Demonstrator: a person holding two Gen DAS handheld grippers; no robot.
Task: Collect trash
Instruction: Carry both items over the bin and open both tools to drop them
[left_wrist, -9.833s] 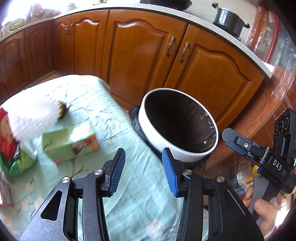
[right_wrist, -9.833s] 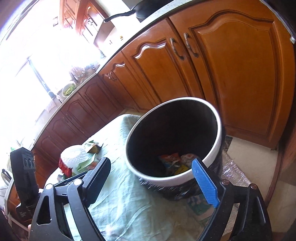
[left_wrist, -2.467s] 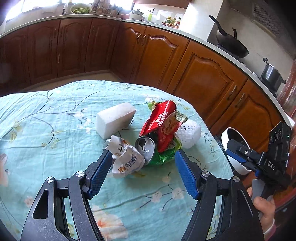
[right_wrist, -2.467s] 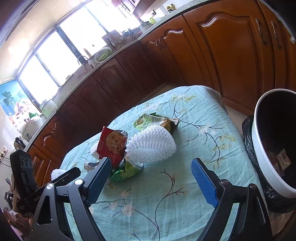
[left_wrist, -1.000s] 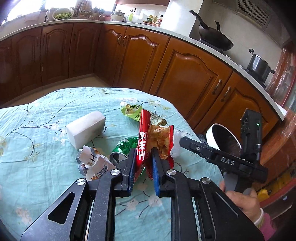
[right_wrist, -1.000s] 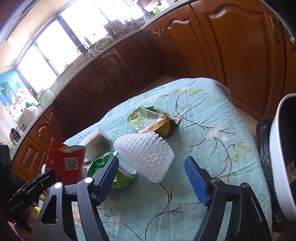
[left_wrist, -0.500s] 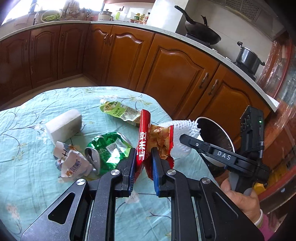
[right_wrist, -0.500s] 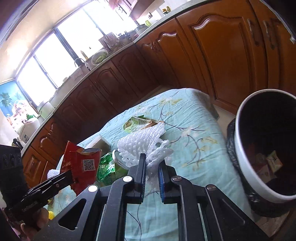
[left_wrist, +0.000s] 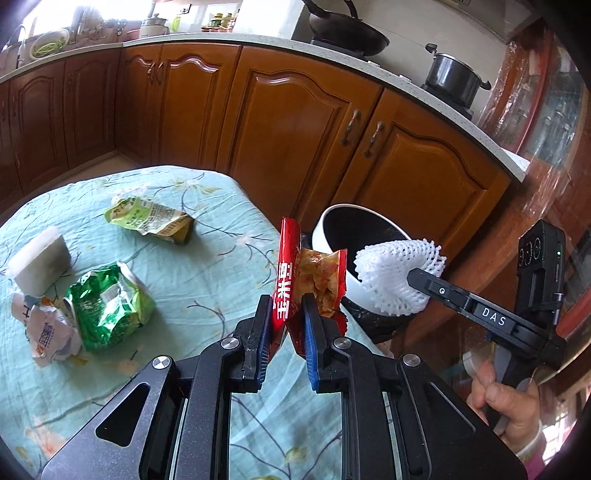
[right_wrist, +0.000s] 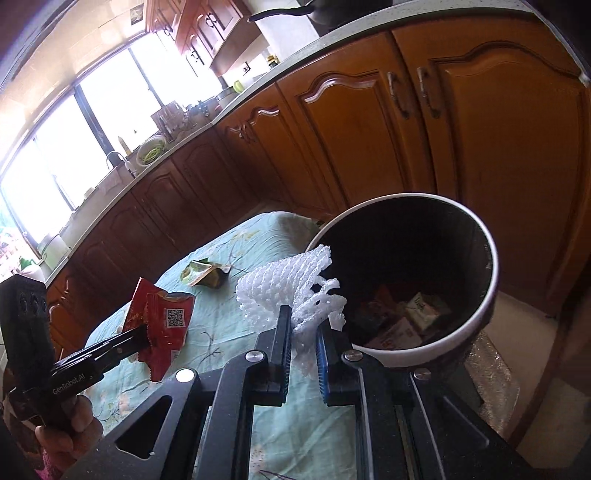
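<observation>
My left gripper (left_wrist: 286, 306) is shut on a red snack bag (left_wrist: 291, 280) and holds it above the table's right edge; the bag also shows in the right wrist view (right_wrist: 162, 321). My right gripper (right_wrist: 303, 325) is shut on a white foam fruit net (right_wrist: 288, 288), held at the near rim of the white trash bin (right_wrist: 491, 266). In the left wrist view the net (left_wrist: 395, 273) hangs in front of the bin (left_wrist: 325, 225). Wrappers lie inside the bin (right_wrist: 413, 317).
On the teal flowered tablecloth (left_wrist: 207, 266) lie a green bag (left_wrist: 107, 306), a light green wrapper (left_wrist: 151, 221), a white block (left_wrist: 40, 258) and a crumpled paper wrapper (left_wrist: 48, 328). Brown kitchen cabinets (left_wrist: 295, 122) stand behind the bin.
Both grippers have carried their loads to the right, toward the bin. The foam net is now at the bin's rim and the red bag is nearer the table edge.
</observation>
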